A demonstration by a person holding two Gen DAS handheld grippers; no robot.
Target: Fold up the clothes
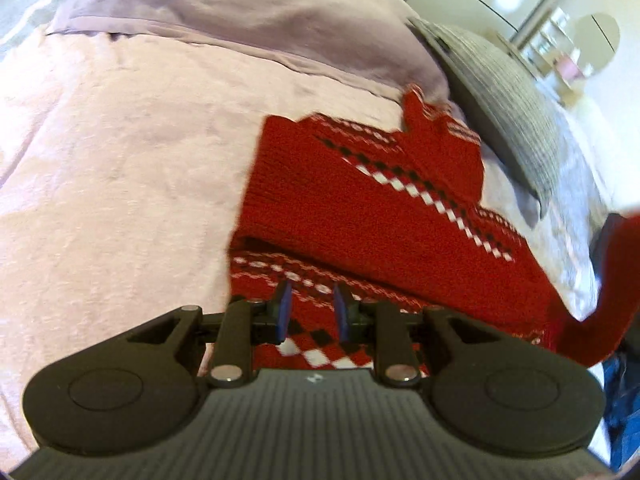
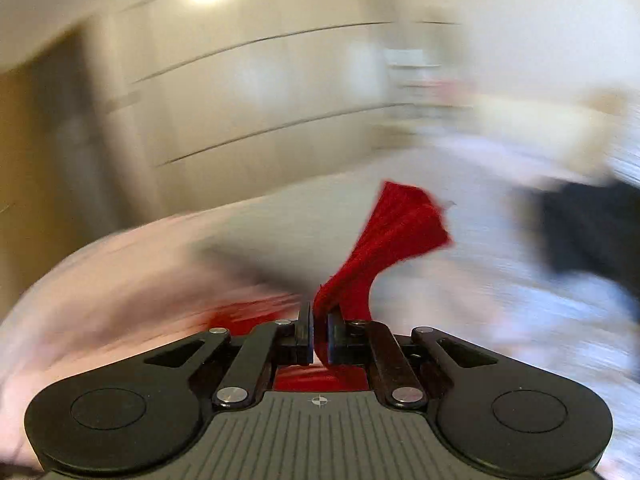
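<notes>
A: Where is the red knitted sweater with black-and-white diamond bands [image 1: 360, 216]?

B: It lies on the pale pink textured bedspread [image 1: 120, 160], partly folded: one red panel is laid over the patterned part beneath it. Its upper edge reaches toward the lilac sheet [image 1: 240, 20] bunched at the head of the bed. Just beside it on the right lies a grey ribbed cushion [image 1: 504, 100].

A: And the left gripper [image 1: 311, 312]?

B: It hovers over the near patterned edge of the sweater, its blue pads [image 1: 285, 312] spread apart with nothing between them.

A: The right gripper [image 2: 320, 338]?

B: Pressed together on a strip of the sweater's red ribbed knit [image 2: 400, 228], which rises out of the jaws and fans wider above them. In the left wrist view that same red strip runs off the sweater's lower right corner up toward the frame's right edge.

A: The surroundings?

B: The right wrist view is heavily blurred; pale cupboard doors [image 2: 260, 80] with dark seams show behind, and a dark shape at the right that I cannot identify.
</notes>
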